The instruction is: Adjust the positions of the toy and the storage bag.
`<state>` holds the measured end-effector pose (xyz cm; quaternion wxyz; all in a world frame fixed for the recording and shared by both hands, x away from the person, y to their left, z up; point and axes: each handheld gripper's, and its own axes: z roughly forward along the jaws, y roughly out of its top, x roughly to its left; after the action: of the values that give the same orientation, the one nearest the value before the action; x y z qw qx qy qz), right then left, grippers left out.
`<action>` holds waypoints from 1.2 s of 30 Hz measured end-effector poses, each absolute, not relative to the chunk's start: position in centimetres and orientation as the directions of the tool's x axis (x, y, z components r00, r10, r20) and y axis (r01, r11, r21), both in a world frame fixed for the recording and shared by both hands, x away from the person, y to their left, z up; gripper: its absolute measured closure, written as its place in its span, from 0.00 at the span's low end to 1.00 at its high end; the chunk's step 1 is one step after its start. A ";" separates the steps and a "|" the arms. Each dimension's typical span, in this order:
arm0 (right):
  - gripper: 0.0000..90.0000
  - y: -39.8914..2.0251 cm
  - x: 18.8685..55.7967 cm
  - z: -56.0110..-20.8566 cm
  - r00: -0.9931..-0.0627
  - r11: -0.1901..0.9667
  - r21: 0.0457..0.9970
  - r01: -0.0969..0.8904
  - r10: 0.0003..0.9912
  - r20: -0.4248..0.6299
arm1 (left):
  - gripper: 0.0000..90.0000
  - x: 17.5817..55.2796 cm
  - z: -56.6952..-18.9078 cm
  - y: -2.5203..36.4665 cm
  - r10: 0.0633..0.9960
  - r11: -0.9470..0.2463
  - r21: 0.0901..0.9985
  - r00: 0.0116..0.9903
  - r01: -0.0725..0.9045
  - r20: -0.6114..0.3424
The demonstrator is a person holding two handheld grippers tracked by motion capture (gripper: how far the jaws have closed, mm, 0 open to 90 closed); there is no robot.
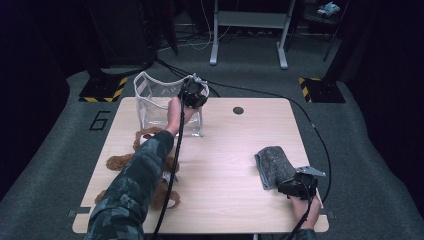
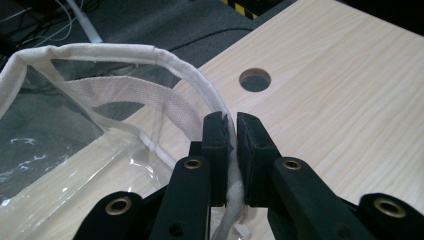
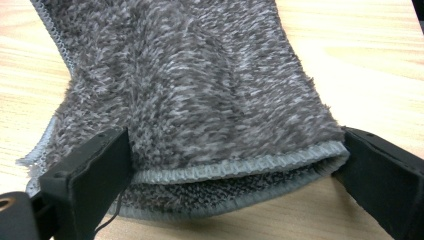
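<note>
At table's far-left: left hand-held gripper (image 2: 234, 131) clamps clear bag (image 2: 60, 150) rim | right hand-held gripper (image 3: 235, 165) open, straddling grey cloth (image 3: 200, 85)

I count one clear plastic bag (image 1: 152, 102) with white trim, one brown teddy bear (image 1: 125, 162) and one folded grey fleece cloth (image 1: 274, 164) on my one desk (image 1: 225, 150). The desk has one round cable hole (image 1: 238, 110). I work two grippers: the left gripper (image 1: 192, 95) and the right gripper (image 1: 297, 187), each with two black jaws and one trailing cable.
</note>
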<state>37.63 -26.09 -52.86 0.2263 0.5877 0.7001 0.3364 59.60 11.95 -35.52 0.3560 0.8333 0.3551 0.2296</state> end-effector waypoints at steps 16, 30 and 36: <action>0.03 -26.1 37.6 -52.9 -0.208 0.082 0.738 0.670 0.975 0.081 | 0.47 58.3 -34.1 11.8 0.754 -0.480 0.771 0.646 0.418 0.119; 0.03 -26.1 37.6 -52.9 -0.208 0.086 0.738 0.669 0.975 0.074 | 0.16 50.4 -31.7 20.2 0.809 -0.374 0.817 0.586 0.438 0.056; 0.03 -26.1 37.6 -52.9 -0.205 0.084 0.737 0.670 0.976 0.076 | 0.15 48.2 -33.7 24.3 0.843 -0.355 0.789 0.537 0.501 0.039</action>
<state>37.61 -26.06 -52.87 0.2278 0.5880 0.6999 0.3354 48.18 24.31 -33.75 0.3769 0.7914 0.4245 0.2266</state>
